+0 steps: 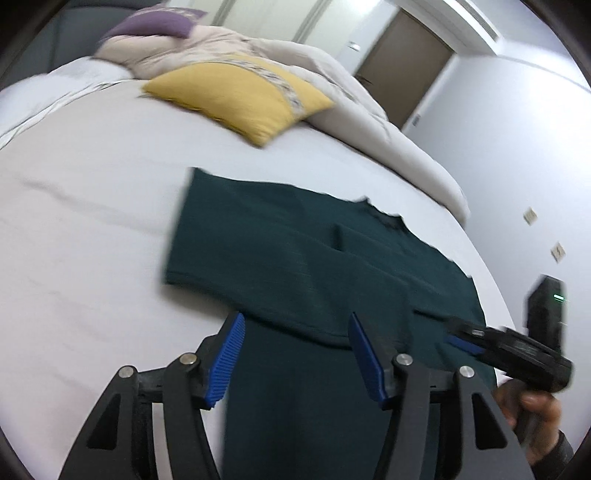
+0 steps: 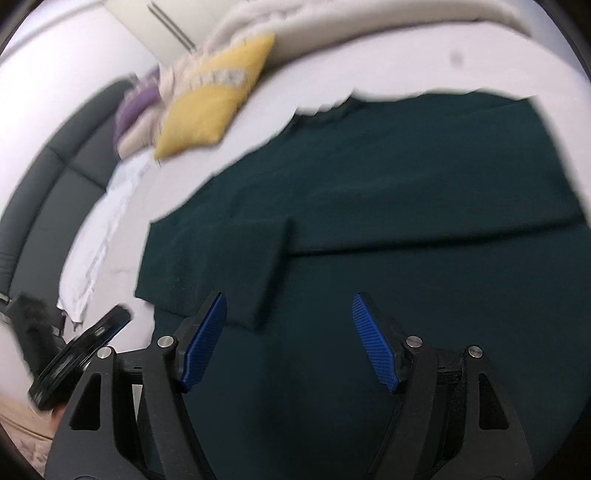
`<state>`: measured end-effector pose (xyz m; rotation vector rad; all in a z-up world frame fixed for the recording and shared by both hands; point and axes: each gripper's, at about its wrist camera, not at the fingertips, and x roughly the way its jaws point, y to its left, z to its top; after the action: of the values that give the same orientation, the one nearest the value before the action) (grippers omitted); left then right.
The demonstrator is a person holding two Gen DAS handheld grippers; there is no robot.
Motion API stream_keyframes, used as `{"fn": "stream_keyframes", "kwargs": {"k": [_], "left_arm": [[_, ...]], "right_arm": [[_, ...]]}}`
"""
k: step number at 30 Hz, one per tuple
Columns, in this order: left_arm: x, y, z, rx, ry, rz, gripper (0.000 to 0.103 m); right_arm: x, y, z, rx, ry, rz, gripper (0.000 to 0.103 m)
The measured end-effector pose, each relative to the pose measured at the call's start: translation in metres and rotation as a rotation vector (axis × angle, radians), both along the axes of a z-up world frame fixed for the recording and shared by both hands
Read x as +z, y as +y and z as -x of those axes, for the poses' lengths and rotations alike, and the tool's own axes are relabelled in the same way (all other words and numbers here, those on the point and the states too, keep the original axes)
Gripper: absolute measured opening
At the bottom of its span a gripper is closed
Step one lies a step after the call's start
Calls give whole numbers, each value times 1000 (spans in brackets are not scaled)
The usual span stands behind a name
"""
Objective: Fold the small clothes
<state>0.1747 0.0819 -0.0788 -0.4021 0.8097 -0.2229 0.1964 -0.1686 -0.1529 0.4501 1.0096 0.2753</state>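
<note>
A dark green garment lies flat on the white bed, partly folded, with one flap laid over its near part. My left gripper hovers open above the garment's near edge, nothing between its blue pads. In the right wrist view the same garment fills the middle, a folded sleeve lying on its left side. My right gripper is open over the cloth with nothing in it. The right gripper also shows at the right of the left wrist view, held by a hand.
A yellow cushion and a beige duvet lie at the far side of the bed, with a purple pillow behind. A dark headboard curves along the left. The left gripper's body shows at lower left.
</note>
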Motion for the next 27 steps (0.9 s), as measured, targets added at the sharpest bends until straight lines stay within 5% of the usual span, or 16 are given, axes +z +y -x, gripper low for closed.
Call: {"fn": "stream_keyframes", "kwargs": {"k": [3, 5, 7, 9, 17, 20, 27], "left_arm": [[-5, 19, 3, 34, 6, 11, 61], [-10, 30, 2, 54, 17, 10, 61], [-15, 39, 0, 68, 27, 18, 61], [-15, 46, -2, 84, 29, 23, 61], [-8, 38, -31, 82, 3, 6, 61], [-7, 31, -52, 85, 20, -31, 62], [-14, 14, -108, 108, 42, -110, 62]], "right_arm": [[-24, 36, -36, 35, 83, 53, 71], [-25, 55, -48, 51, 42, 144, 69], [-23, 61, -54, 71, 40, 165, 32], [-19, 57, -56, 82, 42, 155, 8], [49, 29, -39, 126, -127, 133, 6], [66, 6, -51, 110, -172, 200, 6], [37, -76, -82, -2, -94, 183, 6]]}}
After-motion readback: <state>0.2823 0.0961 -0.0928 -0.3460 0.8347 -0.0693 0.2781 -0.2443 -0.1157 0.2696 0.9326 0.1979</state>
